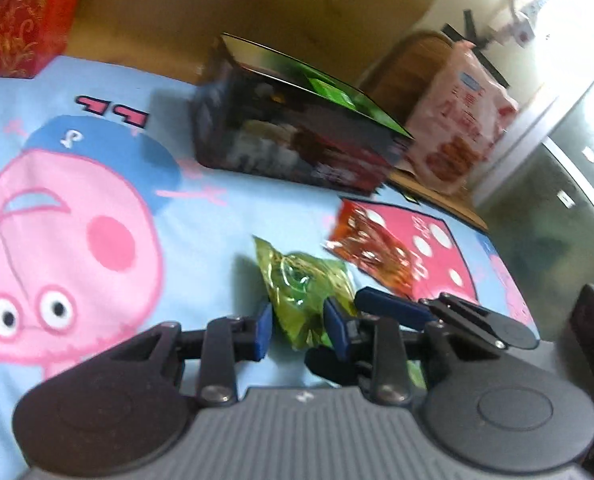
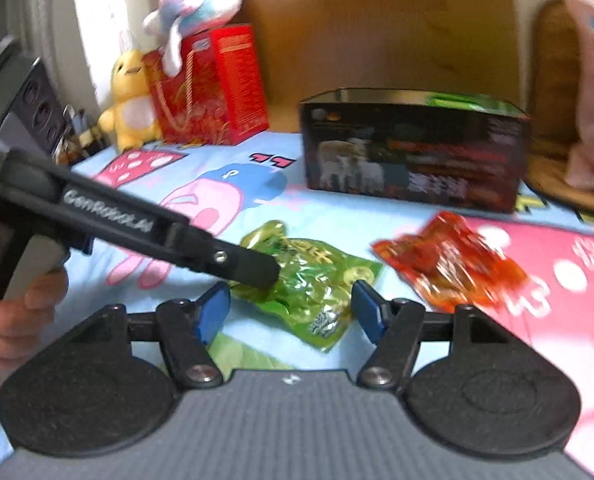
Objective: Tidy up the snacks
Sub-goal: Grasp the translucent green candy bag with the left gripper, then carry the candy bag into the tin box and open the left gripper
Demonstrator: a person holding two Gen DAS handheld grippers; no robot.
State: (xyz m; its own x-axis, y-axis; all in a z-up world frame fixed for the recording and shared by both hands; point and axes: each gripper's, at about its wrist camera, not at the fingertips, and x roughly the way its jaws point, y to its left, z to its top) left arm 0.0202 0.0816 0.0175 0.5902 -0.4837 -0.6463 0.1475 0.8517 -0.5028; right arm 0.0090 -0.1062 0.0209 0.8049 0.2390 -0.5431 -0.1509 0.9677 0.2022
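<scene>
A green snack packet (image 1: 303,292) lies on the blue cartoon bedsheet (image 1: 97,208); it also shows in the right wrist view (image 2: 313,280). My left gripper (image 1: 299,330) is open, its blue pads on either side of the packet's near end. My right gripper (image 2: 291,310) is open and straddles the same packet from the other side. The left gripper also shows in the right wrist view (image 2: 253,268), touching the packet's left edge. A red snack packet (image 1: 371,250) lies to the right; it also shows in the right wrist view (image 2: 451,264). A dark open box (image 1: 297,136) stands behind.
A red gift bag (image 2: 209,88) with a yellow plush chick (image 2: 131,100) and a white plush stands at the back left. A pink snack bag (image 1: 461,120) leans on a wooden board at the right. The bed edge and floor (image 1: 545,216) are on the right.
</scene>
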